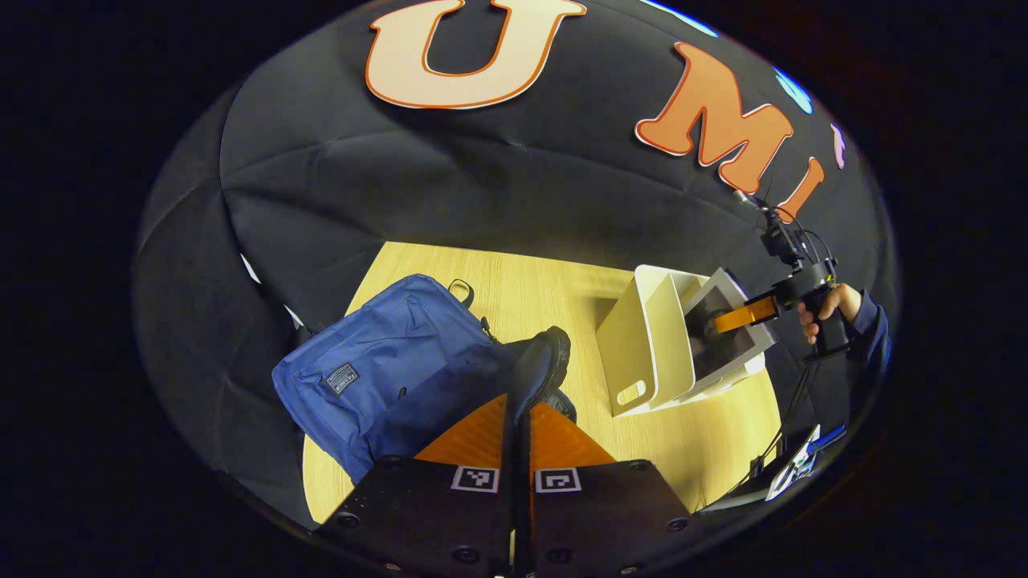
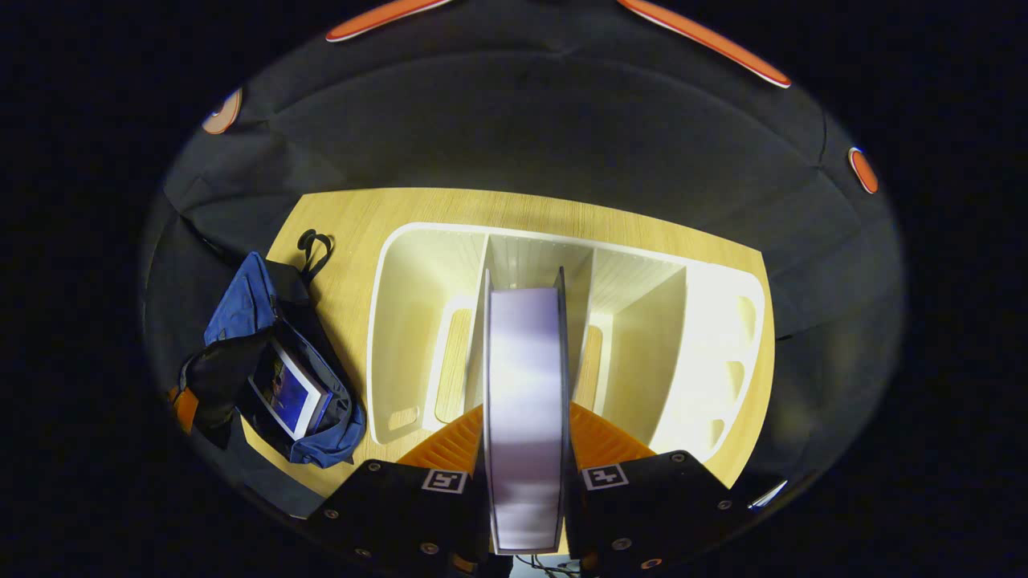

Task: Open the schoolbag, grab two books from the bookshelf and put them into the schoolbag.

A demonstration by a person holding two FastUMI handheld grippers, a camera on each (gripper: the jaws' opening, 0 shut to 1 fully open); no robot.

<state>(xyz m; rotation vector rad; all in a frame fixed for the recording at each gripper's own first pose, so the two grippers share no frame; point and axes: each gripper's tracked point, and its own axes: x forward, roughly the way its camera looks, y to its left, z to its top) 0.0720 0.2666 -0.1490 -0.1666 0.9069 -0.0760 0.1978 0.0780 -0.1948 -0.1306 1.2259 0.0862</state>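
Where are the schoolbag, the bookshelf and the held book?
Schoolbag [image 1: 377, 361], left gripper view, blue front panel.
Bookshelf [image 2: 719, 353], right gripper view, right end wall.
Book [image 2: 526, 401], right gripper view, page edge between the right tool's fingers.

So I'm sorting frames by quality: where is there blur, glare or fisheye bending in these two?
Right gripper view: the book held close to the lens is smeared and washed out, and the shelf's right wall is blown out by glare; the table edge bows from the fisheye. Left gripper view: sharper, though the bag edge near the left gripper falls in shadow.
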